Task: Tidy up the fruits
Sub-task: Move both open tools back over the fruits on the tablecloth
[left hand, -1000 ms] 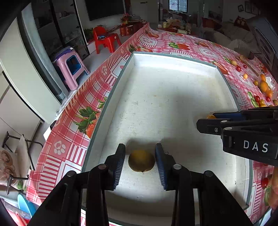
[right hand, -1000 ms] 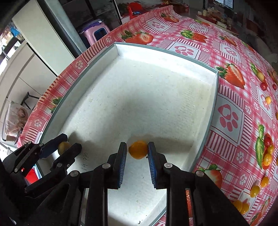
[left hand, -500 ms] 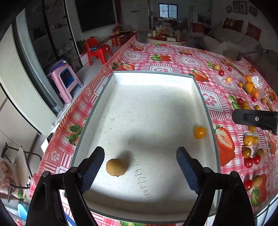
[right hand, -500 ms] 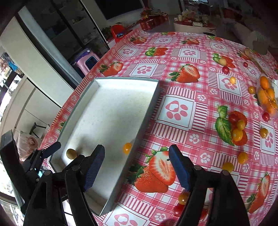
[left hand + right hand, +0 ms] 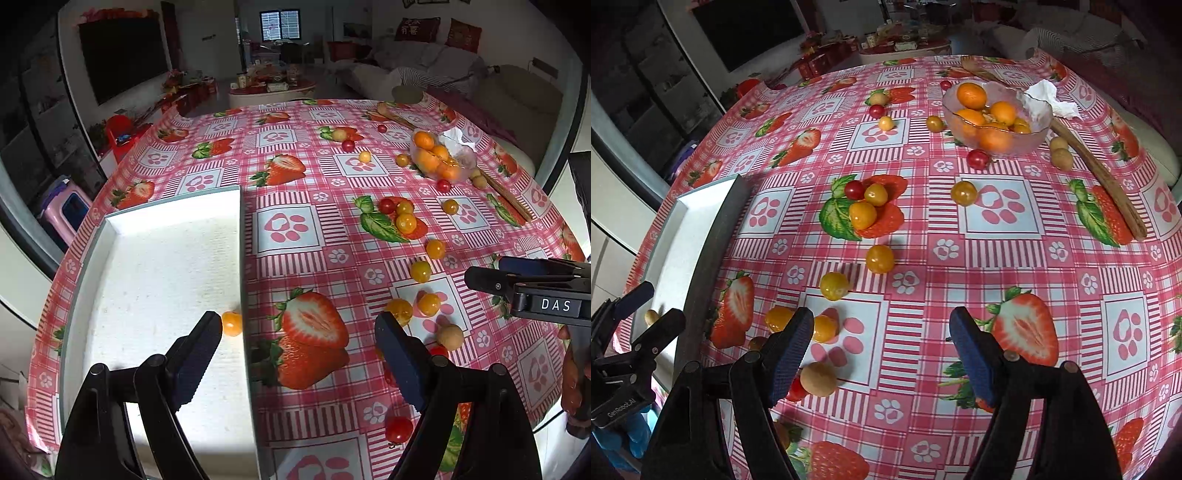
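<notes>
Both claws stood wide open & empty: left claw (image 5: 299, 336) over the white tray (image 5: 239, 236) edge, right claw (image 5: 881, 338) above loose fruit on the bench (image 5: 1015, 258). One orange fruit (image 5: 232, 323) lay in the tray, touching its right wall. Next pick, prob. the tan fruit (image 5: 817, 379) beside the right claw's left finger: drop straight over it, close gently, it'd roll. Right view alone showed a 2nd small fruit (image 5: 651, 316) in the tray; left view alone showed the orange one.
</notes>
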`<state>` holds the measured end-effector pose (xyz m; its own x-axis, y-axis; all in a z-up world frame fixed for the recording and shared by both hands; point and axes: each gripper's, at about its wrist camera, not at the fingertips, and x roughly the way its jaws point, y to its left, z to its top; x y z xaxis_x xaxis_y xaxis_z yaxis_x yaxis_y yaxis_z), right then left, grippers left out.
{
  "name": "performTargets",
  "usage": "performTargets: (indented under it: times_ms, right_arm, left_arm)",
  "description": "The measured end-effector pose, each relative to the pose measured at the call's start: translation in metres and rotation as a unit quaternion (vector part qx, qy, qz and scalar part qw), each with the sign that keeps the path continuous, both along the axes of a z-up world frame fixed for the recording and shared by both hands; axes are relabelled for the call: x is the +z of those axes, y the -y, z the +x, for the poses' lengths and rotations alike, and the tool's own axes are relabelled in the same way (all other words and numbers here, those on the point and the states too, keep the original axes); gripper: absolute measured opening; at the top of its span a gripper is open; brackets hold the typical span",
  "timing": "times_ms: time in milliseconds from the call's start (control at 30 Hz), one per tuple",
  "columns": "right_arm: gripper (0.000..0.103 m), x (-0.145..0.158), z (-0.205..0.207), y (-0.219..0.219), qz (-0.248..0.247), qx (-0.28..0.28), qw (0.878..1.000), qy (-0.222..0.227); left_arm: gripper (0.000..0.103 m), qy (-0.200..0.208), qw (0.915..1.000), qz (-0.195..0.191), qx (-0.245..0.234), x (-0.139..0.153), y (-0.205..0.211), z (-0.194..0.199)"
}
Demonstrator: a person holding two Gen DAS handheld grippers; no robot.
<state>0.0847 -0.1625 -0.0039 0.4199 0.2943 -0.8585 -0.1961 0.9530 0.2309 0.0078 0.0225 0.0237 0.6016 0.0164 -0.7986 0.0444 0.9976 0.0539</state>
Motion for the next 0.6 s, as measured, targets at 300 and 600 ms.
performTargets:
  times_ms: [300, 600]
  right_arm:
    - [0.079, -0.01, 0.0, 0.031, -0.021, -0.018, 1.0, 0.015]
    - [0.071, -0.023, 0.018, 0.013, -0.016, 0.024, 0.999, 0.014]
  left_arm:
    - [0.086, -0.036, 0.9981, 0.03, -0.04, -0.028, 0.043, 0.021]
    - [0.082, -0.064, 0.9945, 0.052, -0.064, -0.046, 0.059, 0.037]
